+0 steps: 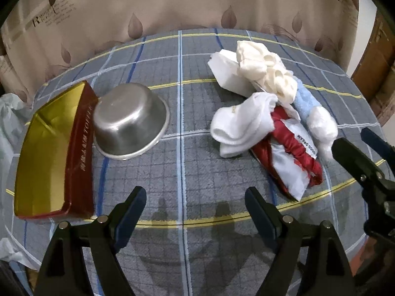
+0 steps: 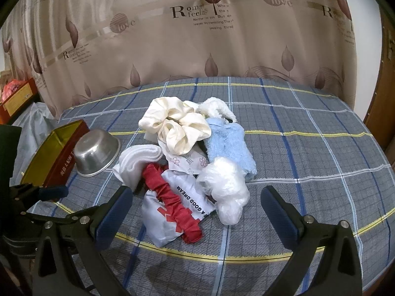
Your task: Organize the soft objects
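The right claw (image 2: 196,218) hung wide open and empty, the pile (image 2: 195,153) lying straight ahead of it. Nearest were the red scrunchie (image 2: 172,202) and a plastic wad (image 2: 224,187), the scrunchie's long axis running away from the claw and a little leftward. The left claw (image 1: 195,212), also spread open and empty, had the pile ahead and off to its right, so the right looked nearer. Ahead-left of the left claw, the box (image 1: 49,148) stood with nothing in it; the bowl (image 1: 130,120) lay upside down against it.
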Demonstrator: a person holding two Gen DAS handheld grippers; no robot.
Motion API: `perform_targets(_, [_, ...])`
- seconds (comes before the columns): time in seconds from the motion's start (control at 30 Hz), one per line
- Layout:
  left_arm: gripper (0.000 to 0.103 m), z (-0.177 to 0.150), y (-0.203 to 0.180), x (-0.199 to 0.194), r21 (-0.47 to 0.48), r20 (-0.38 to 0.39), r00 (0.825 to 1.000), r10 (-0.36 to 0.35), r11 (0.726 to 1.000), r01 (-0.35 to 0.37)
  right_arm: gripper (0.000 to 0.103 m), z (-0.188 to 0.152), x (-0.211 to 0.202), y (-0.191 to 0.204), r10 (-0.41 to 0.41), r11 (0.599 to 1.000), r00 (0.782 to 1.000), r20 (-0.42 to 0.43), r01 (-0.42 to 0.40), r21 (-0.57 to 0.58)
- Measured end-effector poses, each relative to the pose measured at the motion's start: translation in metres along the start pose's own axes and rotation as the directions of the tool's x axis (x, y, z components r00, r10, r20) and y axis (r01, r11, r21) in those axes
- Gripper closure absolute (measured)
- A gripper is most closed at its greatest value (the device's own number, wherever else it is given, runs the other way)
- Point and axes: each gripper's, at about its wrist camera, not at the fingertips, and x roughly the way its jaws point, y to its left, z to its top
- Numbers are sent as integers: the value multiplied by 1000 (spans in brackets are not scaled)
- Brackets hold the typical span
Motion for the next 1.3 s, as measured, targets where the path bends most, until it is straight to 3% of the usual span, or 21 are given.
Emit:
perform_targets(0.6, [19, -2, 2, 1, -30, -25, 1000, -9, 1000, 8, 0, 0, 1, 0, 4, 1000, 1000, -4, -4, 1])
perform_targets(1.3, [19, -3, -7, -7, 7, 19, 997, 75, 997, -75, 0, -2, -1, 4, 1, 1000, 1000, -4, -1, -13])
